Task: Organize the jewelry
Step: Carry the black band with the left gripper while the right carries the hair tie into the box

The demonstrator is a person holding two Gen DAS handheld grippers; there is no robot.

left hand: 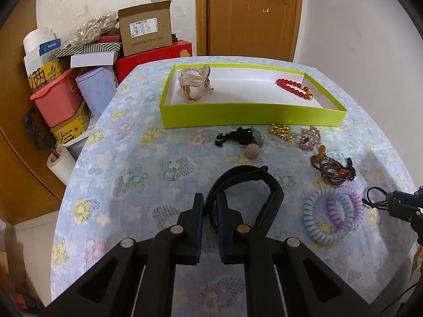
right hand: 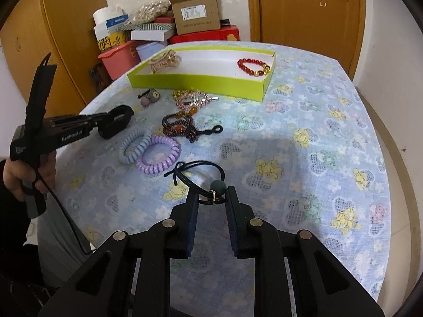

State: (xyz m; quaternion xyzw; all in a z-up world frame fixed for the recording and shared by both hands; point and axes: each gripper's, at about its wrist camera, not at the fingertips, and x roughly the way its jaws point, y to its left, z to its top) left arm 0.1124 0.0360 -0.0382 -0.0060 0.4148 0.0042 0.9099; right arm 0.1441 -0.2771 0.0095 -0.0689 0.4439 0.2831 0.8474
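In the left wrist view my left gripper (left hand: 210, 201) is shut on a wide black band (left hand: 275, 192) that loops up off the tablecloth. My right gripper (right hand: 212, 195) is shut on the bead-and-ring charm of a thin black hair tie (right hand: 201, 165). The lime green tray (left hand: 251, 113) at the far side holds a clear hair claw (left hand: 195, 84) and a red bead bracelet (left hand: 293, 87). Between tray and grippers lie a dark bead bracelet (left hand: 333, 169), gold beads (left hand: 281, 130), a pink bead piece (left hand: 309, 137), a blue coil tie (left hand: 317, 227) and a purple coil tie (left hand: 351, 206).
A black tie with grey and pink balls (left hand: 243, 137) lies near the tray's front wall. Boxes and a pink bin (left hand: 58, 100) are stacked beyond the table's left edge. A wooden door (left hand: 251, 13) stands behind. A hand (right hand: 15, 174) holds the left gripper's handle.
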